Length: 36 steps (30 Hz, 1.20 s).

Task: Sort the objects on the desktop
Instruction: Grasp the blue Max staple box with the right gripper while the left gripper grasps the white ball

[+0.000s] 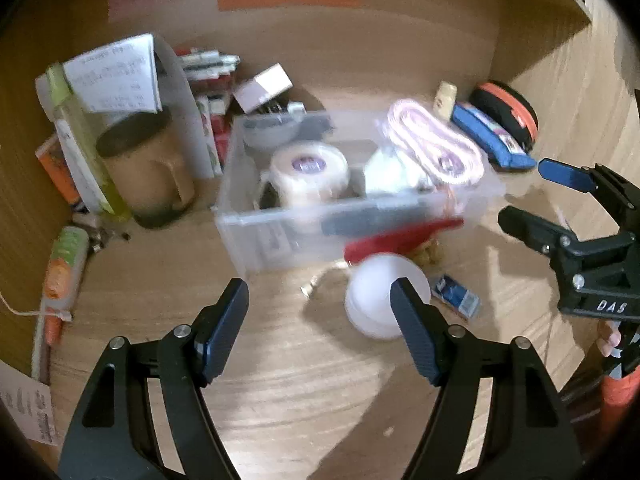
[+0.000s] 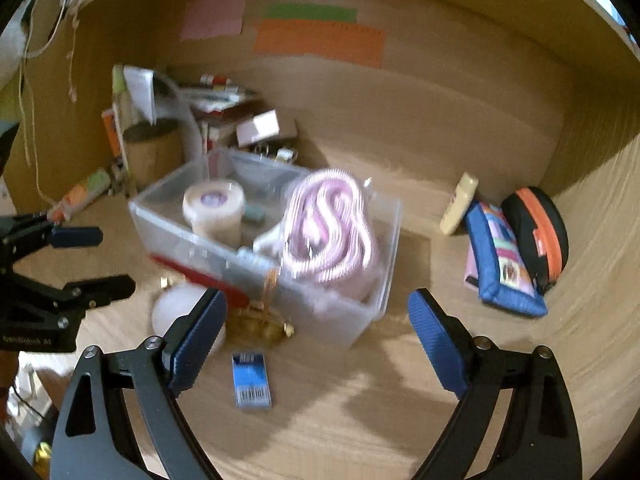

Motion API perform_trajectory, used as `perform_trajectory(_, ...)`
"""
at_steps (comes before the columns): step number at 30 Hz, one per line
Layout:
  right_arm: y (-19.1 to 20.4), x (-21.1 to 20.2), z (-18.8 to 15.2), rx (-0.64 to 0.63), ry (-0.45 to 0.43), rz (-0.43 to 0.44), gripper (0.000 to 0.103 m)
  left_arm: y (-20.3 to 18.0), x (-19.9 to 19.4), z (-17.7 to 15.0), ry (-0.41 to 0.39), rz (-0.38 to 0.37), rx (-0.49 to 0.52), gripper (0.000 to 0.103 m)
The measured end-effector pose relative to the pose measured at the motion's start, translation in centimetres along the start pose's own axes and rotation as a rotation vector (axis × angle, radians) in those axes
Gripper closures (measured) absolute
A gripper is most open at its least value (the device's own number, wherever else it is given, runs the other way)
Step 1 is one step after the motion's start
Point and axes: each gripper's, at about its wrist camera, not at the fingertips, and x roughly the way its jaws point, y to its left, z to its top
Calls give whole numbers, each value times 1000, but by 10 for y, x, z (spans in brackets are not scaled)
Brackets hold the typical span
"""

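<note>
White round container (image 1: 380,300) | seen on the desk just ahead of the left gripper (image 1: 320,308), touching its right finger (nearer than the right gripper (image 2: 316,332)) | both sets of jaws spread, nothing held | clear bin (image 1: 280,236) just behind, red object (image 1: 400,236) between; blue packet (image 2: 251,380) beside.
</note>
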Motion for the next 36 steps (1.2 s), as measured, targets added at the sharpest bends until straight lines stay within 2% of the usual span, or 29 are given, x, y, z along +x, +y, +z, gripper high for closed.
perform_trajectory(7, 8, 12, -30, -23, 82, 29, 12, -11, 11, -16, 61, -29, 13, 30)
perform_trajectory(13, 19, 30, -48, -44, 165, 138, 15, -21, 21, -24, 103, -35, 37, 30)
perform_trajectory(14, 20, 33, -50, -43, 179, 162, 17, -21, 22, -24, 106, -36, 36, 30)
perform_trajectory(16, 22, 41, -53, -46, 216, 190, 39, -20, 24, -25, 110, -40, 28, 30)
perform_trajectory(18, 23, 49, -55, -47, 250, 206, 52, -19, 25, -25, 119, -50, 21, 30)
perform_trajectory(21, 23, 56, -55, -35, 271, 236, 55, -21, 29, -25, 129, -55, 25, 30)
perform_trajectory(23, 22, 58, -54, -39, 269, 240, 62, -23, 31, -25, 133, -56, 30, 30)
perform_trajectory(25, 22, 58, -53, -40, 264, 243, 76, -26, 36, -23, 140, -65, 33, 30)
perform_trajectory(36, 1, 51, -58, -1, 261, 243, 78, -44, 62, -10, 168, -101, 67, 30)
